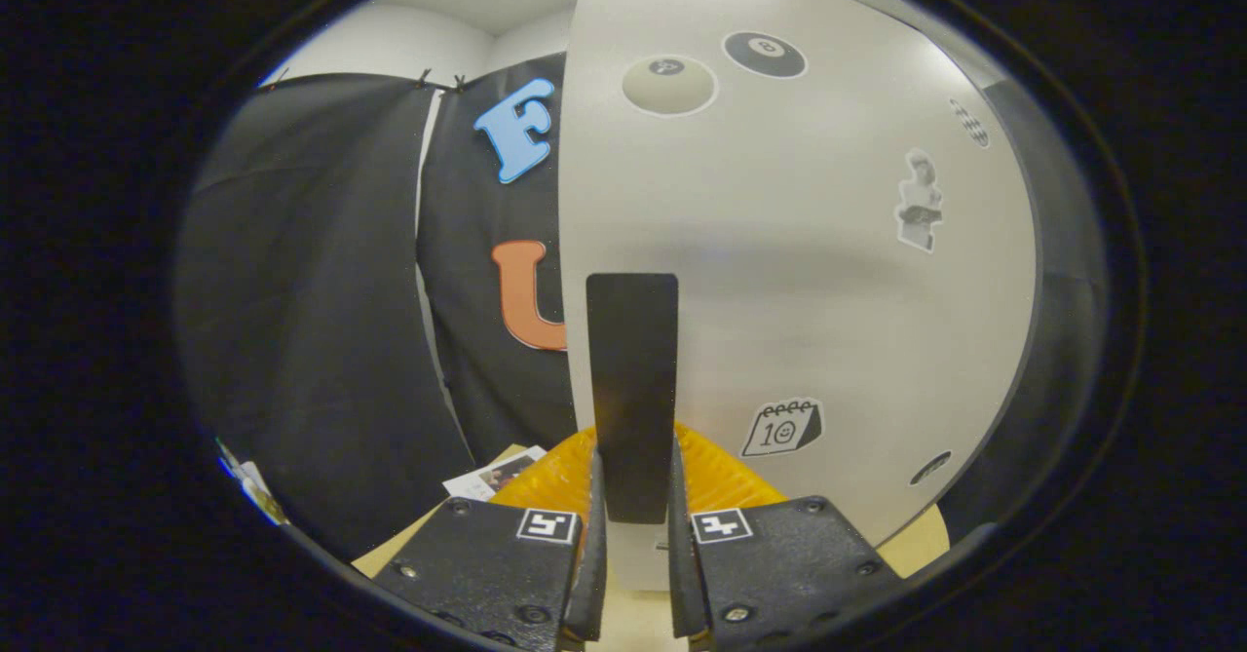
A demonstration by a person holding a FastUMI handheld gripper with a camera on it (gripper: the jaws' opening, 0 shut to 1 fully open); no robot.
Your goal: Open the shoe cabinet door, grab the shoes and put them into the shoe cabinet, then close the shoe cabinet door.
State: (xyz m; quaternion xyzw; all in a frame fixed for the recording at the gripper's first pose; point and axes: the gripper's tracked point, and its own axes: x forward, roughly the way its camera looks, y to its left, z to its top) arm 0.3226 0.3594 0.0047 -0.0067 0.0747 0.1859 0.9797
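The cabinet door (799,272) and its handle (631,389) hide most of the yellow object (726,472).

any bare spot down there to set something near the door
Bare tabletop shows beside the white door and between the fingers. It is crowded ahead: the gripper is shut on the black handle, with an orange ribbed thing and photo card.

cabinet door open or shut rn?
Cannot tell. The tongs are shut on the door's black handle; the cabinet door hides any gap.
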